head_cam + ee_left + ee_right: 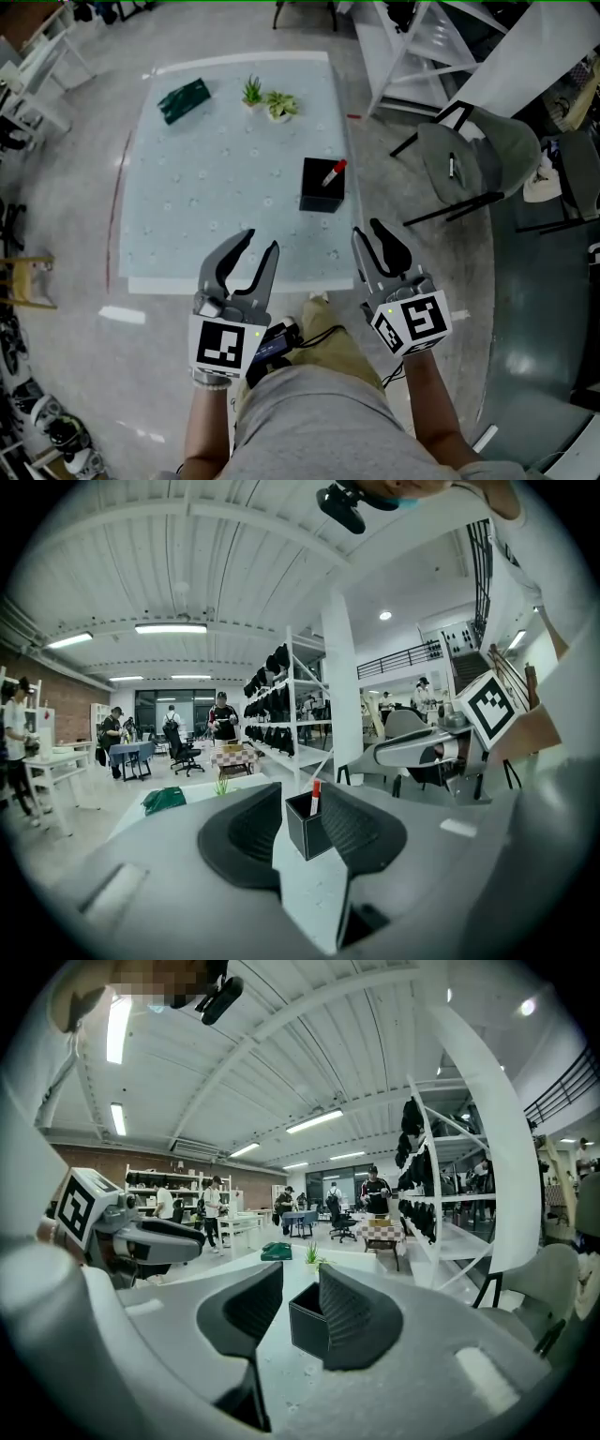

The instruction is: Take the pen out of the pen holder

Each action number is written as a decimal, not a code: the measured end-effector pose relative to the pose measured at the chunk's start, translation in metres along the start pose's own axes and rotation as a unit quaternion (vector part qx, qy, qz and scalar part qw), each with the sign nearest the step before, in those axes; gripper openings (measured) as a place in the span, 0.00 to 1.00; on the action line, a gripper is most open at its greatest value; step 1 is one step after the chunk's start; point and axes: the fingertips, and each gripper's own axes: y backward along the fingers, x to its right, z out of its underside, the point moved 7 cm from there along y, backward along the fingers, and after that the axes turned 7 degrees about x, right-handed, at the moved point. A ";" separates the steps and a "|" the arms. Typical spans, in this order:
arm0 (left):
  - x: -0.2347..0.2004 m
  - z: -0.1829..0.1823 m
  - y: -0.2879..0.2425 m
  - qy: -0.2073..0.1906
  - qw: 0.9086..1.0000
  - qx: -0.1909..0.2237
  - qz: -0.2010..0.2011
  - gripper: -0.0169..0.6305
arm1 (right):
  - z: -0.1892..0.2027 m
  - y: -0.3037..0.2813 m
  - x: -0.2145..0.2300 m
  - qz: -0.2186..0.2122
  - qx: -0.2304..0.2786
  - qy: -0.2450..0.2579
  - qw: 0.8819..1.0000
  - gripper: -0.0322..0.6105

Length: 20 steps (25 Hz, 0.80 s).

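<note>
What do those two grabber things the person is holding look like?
Both are alike. The left gripper and right gripper each have two curved black jaws with ribbed inner faces, a grey body, and a white cube printed with black square markers. A tiny green light glows by each cube. The person wears a grey shirt.

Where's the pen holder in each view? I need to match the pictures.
Head view: pen holder just right of centre, upper half of the picture.
Left gripper view: pen holder at centre, seen between the open jaws.
Right gripper view: pen holder at centre, partly behind one jaw.
Shared landmark: dark green object beyond it.
</note>
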 end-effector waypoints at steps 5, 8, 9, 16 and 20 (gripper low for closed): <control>-0.003 0.003 -0.014 0.004 1.000 -0.005 -0.012 0.23 | 0.004 -0.019 0.015 -0.009 -0.006 -0.001 1.000 0.23; -0.006 0.005 -0.022 0.008 1.000 -0.007 -0.020 0.23 | 0.006 -0.031 0.025 -0.015 -0.010 -0.001 1.000 0.23; -0.006 0.006 -0.024 0.009 1.000 -0.008 -0.022 0.23 | 0.006 -0.035 0.028 -0.018 -0.012 -0.001 1.000 0.23; -0.011 0.009 -0.037 0.014 0.999 -0.017 -0.043 0.23 | 0.012 -0.064 0.045 -0.034 -0.024 0.001 0.999 0.23; -0.013 0.009 -0.042 0.014 0.998 -0.018 -0.055 0.23 | 0.019 -0.078 0.053 -0.042 -0.035 0.005 0.998 0.23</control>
